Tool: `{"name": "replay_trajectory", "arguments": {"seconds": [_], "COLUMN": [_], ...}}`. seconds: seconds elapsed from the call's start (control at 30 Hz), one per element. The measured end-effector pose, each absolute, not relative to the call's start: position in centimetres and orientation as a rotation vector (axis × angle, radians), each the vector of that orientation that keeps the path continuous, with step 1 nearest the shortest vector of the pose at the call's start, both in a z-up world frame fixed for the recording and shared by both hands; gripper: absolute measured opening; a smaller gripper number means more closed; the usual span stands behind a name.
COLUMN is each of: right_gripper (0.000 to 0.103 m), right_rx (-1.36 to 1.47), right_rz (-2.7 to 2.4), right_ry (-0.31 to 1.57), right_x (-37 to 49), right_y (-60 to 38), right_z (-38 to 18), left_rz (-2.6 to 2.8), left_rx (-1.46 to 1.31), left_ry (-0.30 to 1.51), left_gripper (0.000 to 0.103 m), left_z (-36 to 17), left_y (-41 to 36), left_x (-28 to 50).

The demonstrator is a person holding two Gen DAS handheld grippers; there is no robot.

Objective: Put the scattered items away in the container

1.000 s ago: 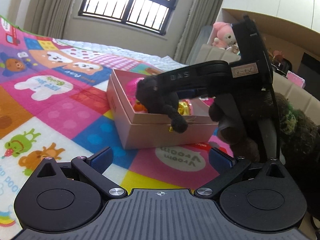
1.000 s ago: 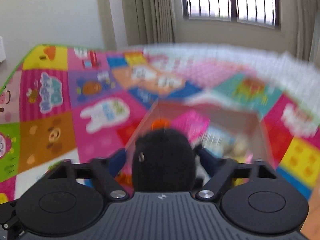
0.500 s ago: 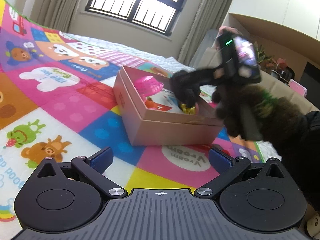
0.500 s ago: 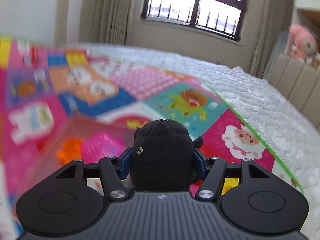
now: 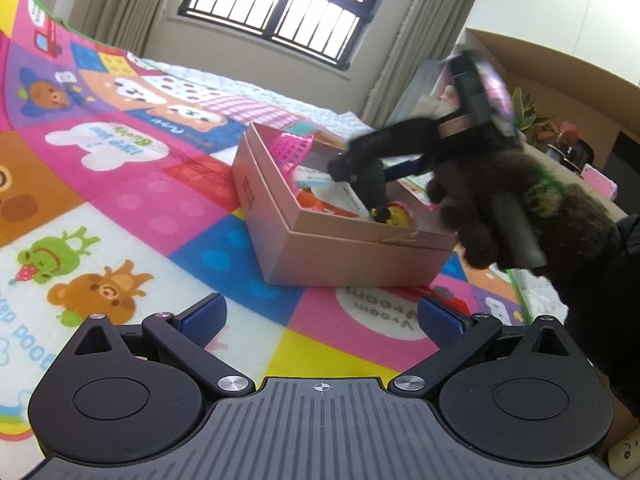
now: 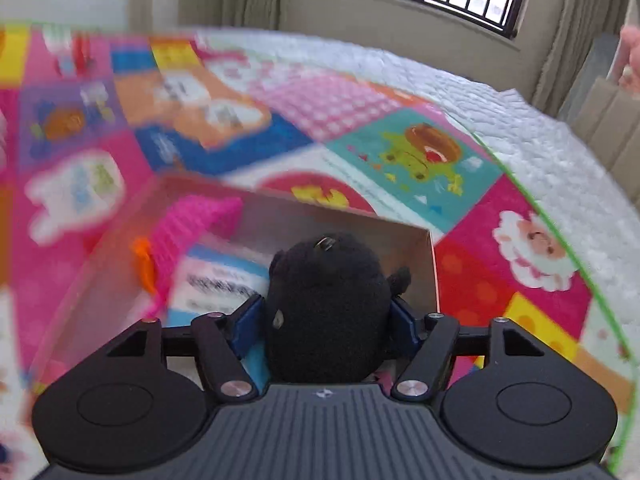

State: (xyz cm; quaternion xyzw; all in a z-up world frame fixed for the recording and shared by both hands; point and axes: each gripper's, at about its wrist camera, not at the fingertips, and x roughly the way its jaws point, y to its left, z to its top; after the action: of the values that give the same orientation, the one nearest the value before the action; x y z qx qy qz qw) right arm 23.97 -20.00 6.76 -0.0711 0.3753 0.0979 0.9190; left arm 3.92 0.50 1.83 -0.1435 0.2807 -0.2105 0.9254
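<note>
The right gripper (image 6: pixel 326 316) is pinching the black plush toy (image 6: pixel 326 304) between its blue pads, and it has swung round from the near wall of the pink box (image 5: pixel 352 256) a second ago to a spot right over the box's inside; in the left wrist view the toy (image 5: pixel 362 178) now hangs low at centre frame, dipping below the rim, just above the yellow trinket (image 5: pixel 394 216) and the printed card (image 5: pixel 340 192); whether it touches them, I cannot tell, the picture is smeared by motion. Already inside, toward the upper left of the box: a pink basket (image 5: pixel 296 148) and a small orange piece (image 5: pixel 308 196). The left gripper (image 5: pixel 320 320) sits at the bottom of its frame, fingers spread wide, nothing between them, hovering over the play mat (image 5: pixel 120 184) well short of the box. My read: the carry is all but done; a release here should drop the plush among the others; the grip has not loosened yet.
</note>
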Motion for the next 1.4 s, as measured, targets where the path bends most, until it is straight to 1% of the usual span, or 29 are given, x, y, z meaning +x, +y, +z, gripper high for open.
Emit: {"name": "replay_trajectory", "arguments": {"seconds": [0.03, 0.13, 0.23, 0.3, 0.47, 0.57, 0.67, 0.77, 0.83, 0.9, 1.07, 1.1, 1.13, 1.23, 1.3, 1.4], "right_gripper": [0.081, 0.081, 0.079, 0.077, 0.077, 0.079, 0.079, 0.082, 0.083, 0.088, 0.090, 0.096, 0.103, 0.103, 0.103, 0.103], "right_rx": [-0.075, 0.050, 0.044, 0.014, -0.049, -0.193, -0.293, -0.333, -0.342, -0.320, -0.285, -0.260, -0.224, -0.130, -0.098, -0.077], "right_rz": [0.234, 0.253, 0.223, 0.212, 0.266, 0.315, 0.340, 0.298, 0.257, 0.264, 0.223, 0.204, 0.184, 0.175, 0.172, 0.134], "right_ry": [0.742, 0.639, 0.573, 0.546, 0.536, 0.512, 0.544, 0.560, 0.559, 0.566, 0.545, 0.554, 0.571, 0.672, 0.747, 0.744], "right_x": [23.5, 21.4, 19.2, 17.2, 12.4, 9.8, 8.8, 9.2, 10.1, 11.0, 13.2, 13.8, 14.3, 15.1, 15.1, 13.5], "right_y": [-21.1, -23.9, -25.6, -26.4, -28.3, -27.6, -26.5, -25.5, -25.2, -25.2, -24.5, -24.5, -24.6, -25.4, -25.7, -25.7], "right_z": [7.7, 10.4, 11.5, 11.4, 9.6, 7.7, 5.6, 4.1, 3.4, 3.0, 2.4, 2.2, 2.0, 1.0, 0.3, 0.2], "left_rz": [-0.428, -0.420, -0.411, -0.396, -0.382, -0.379, -0.320, -0.237, -0.212, -0.189, -0.096, -0.090, -0.092, -0.111, -0.095, -0.051], "left_rx": [-0.295, -0.290, -0.273, -0.252, -0.173, -0.092, 0.032, 0.120, 0.138, 0.150, 0.172, 0.162, 0.141, 0.123, 0.121, 0.068], "left_ry": [0.577, 0.574, 0.564, 0.560, 0.558, 0.546, 0.534, 0.552, 0.562, 0.558, 0.540, 0.555, 0.579, 0.670, 0.666, 0.669], "left_gripper": [0.103, 0.103, 0.103, 0.103, 0.103, 0.103, 0.103, 0.103, 0.103, 0.103, 0.103, 0.103, 0.103, 0.103, 0.103, 0.103], "left_z": [1.9, 2.1, 2.4, 2.6, 3.2, 3.5, 3.5, 3.1, 3.0, 3.0, 2.8, 2.6, 2.3, 0.9, 0.3, 0.3], "left_y": [0.5, 0.5, 0.2, -0.2, -1.7, -2.9, -4.3, -5.2, -5.3, -5.2, -5.4, -5.5, -5.6, -6.1, -6.3, -6.1], "left_x": [3.9, 3.9, 3.7, 3.6, 3.9, 4.5, 6.0, 8.4, 9.6, 10.6, 12.9, 13.1, 13.3, 13.3, 12.7, 12.0]}}
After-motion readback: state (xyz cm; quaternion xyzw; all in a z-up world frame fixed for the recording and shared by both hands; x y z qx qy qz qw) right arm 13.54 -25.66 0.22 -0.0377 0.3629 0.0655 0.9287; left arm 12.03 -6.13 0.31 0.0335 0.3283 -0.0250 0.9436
